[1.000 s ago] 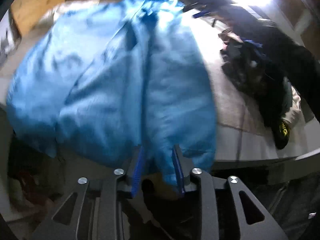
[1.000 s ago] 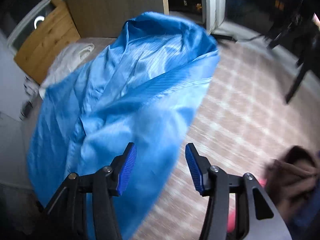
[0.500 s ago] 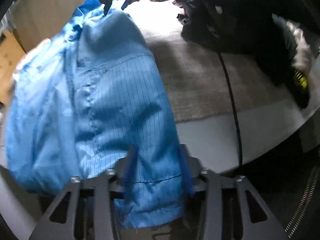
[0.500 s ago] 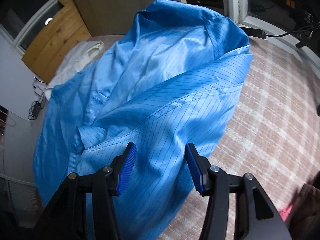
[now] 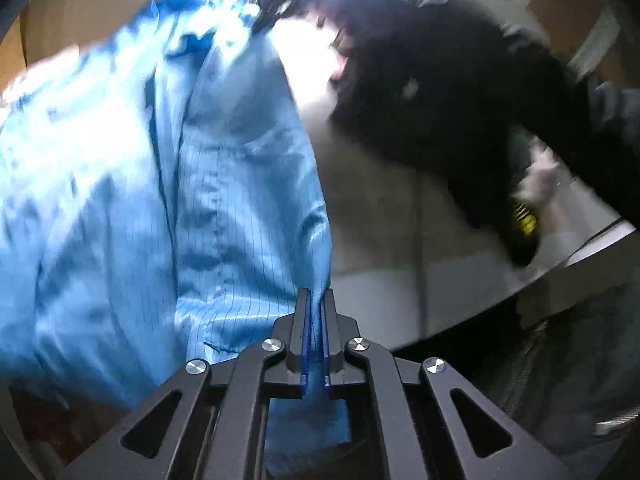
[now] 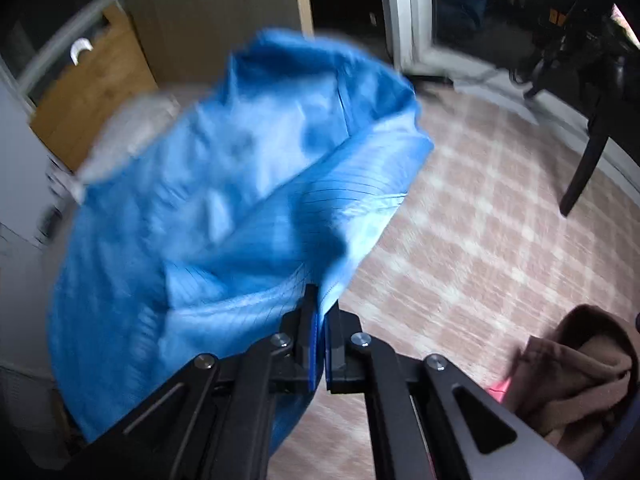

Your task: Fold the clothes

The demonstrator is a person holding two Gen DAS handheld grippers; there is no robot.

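Blue garment (image 5: 120,184) both views; brown cloth (image 6: 576,372) right wrist only.

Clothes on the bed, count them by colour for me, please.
Blue: 1, the blue striped garment
Brown: 1, the brown garment
Black: 1 dark heap, too blurred to split into pieces
Total: 3

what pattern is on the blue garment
Thin dark pinstripes on blue garment; clearest in the left wrist view.
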